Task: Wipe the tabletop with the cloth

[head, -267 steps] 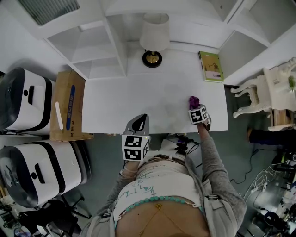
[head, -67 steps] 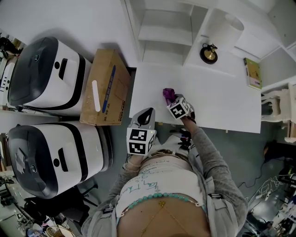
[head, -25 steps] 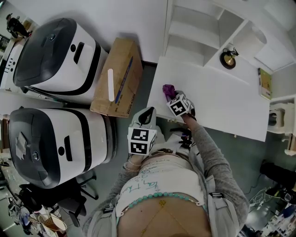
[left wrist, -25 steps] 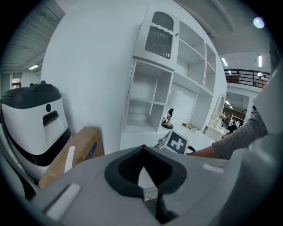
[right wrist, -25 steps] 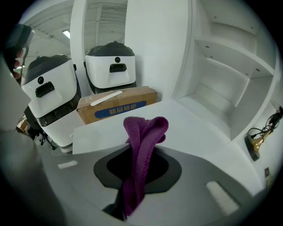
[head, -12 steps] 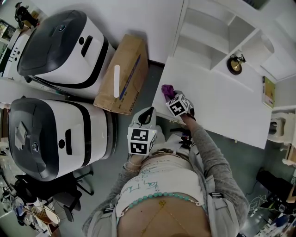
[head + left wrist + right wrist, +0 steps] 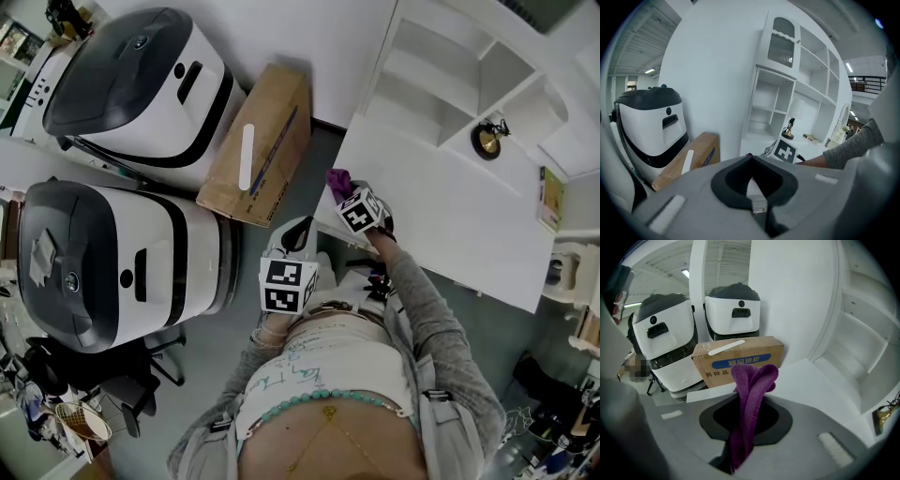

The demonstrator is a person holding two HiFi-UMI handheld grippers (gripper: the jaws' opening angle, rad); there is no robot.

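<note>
The purple cloth (image 7: 751,394) is clamped between the jaws of the right claw (image 7: 749,380), its folded end poking out past the tips above a corner of the white tabletop (image 7: 806,380), a cardboard box (image 7: 740,358) ahead, while the left claw (image 7: 751,168) is closed on nothing, off the tabletop's edge.

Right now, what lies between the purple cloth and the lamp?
Only bare white tabletop lies between the cloth and the lamp, as the head view shows.
</note>
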